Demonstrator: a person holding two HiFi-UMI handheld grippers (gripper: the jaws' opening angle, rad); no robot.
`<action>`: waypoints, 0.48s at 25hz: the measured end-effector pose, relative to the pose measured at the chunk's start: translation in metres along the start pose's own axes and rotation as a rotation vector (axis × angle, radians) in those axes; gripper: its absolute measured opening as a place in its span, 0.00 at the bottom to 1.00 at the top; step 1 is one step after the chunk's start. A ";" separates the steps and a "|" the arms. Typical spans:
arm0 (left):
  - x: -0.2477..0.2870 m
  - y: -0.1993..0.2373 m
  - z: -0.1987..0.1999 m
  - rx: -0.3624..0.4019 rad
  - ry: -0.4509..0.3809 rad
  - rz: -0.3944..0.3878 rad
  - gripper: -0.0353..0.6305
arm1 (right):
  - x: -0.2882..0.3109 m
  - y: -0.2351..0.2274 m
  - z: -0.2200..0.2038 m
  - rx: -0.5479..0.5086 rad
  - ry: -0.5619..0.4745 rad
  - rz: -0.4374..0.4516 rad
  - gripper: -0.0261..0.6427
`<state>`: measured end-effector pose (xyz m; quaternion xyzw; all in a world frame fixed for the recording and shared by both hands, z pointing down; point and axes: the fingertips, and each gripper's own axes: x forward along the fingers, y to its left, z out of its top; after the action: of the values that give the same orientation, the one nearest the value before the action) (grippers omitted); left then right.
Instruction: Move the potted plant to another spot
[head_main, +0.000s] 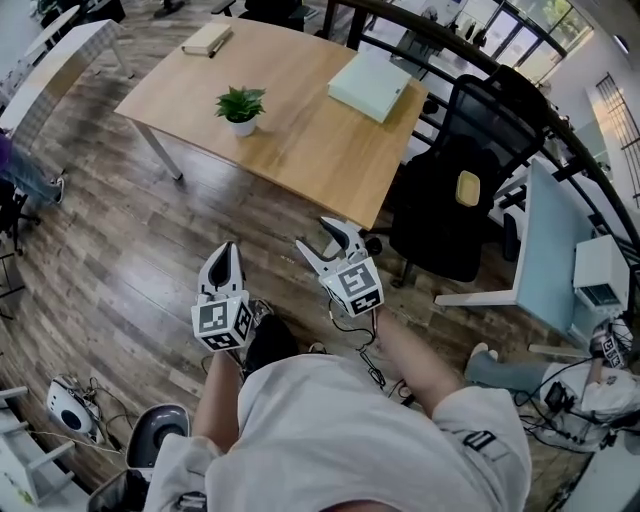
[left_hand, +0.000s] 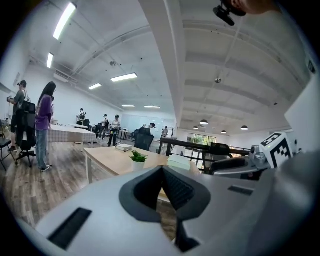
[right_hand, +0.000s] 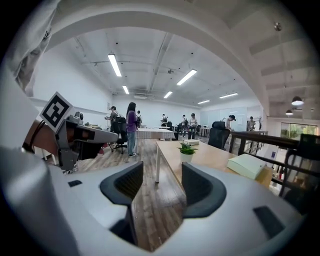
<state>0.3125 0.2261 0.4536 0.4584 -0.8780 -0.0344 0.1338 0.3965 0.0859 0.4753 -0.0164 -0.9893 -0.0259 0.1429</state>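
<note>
1. Two pairs of jaws, and neither grips anything. The right gripper has its dark pads spread, with only floor planks showing between them. The left gripper has its pads pressed together at the tips, pinching nothing.
2. Both grippers are held low and side by side in front of the person, left gripper next to right gripper. They hang over the dark wood-plank floor, short of the table's near edge.
3. The small green potted plant in its white pot stands upright on the light wooden table, well apart from both grippers. Both gripper views show it ahead, in the distance.
4. Also on the table are a pale green flat box and a tan book at the far edge. Each sits clear of the plant, with bare wood between.
5. Judged from this, the task is at the approach step: the plant is untouched.
6. The next move calls for closing on the table, then bringing the spread right jaws level around the white pot, below the leaves. The left jaws would have to part before they could help.
</note>
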 end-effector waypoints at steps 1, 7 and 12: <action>0.008 0.010 0.003 0.003 0.003 -0.010 0.07 | 0.012 -0.002 0.002 -0.005 0.009 -0.002 0.41; 0.052 0.065 0.023 0.008 0.003 -0.073 0.07 | 0.073 -0.013 0.018 -0.003 0.047 -0.038 0.44; 0.076 0.103 0.026 0.003 0.012 -0.098 0.07 | 0.107 -0.017 0.023 -0.007 0.081 -0.063 0.45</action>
<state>0.1824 0.2219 0.4626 0.5012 -0.8537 -0.0367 0.1365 0.2866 0.0733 0.4824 0.0154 -0.9826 -0.0345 0.1816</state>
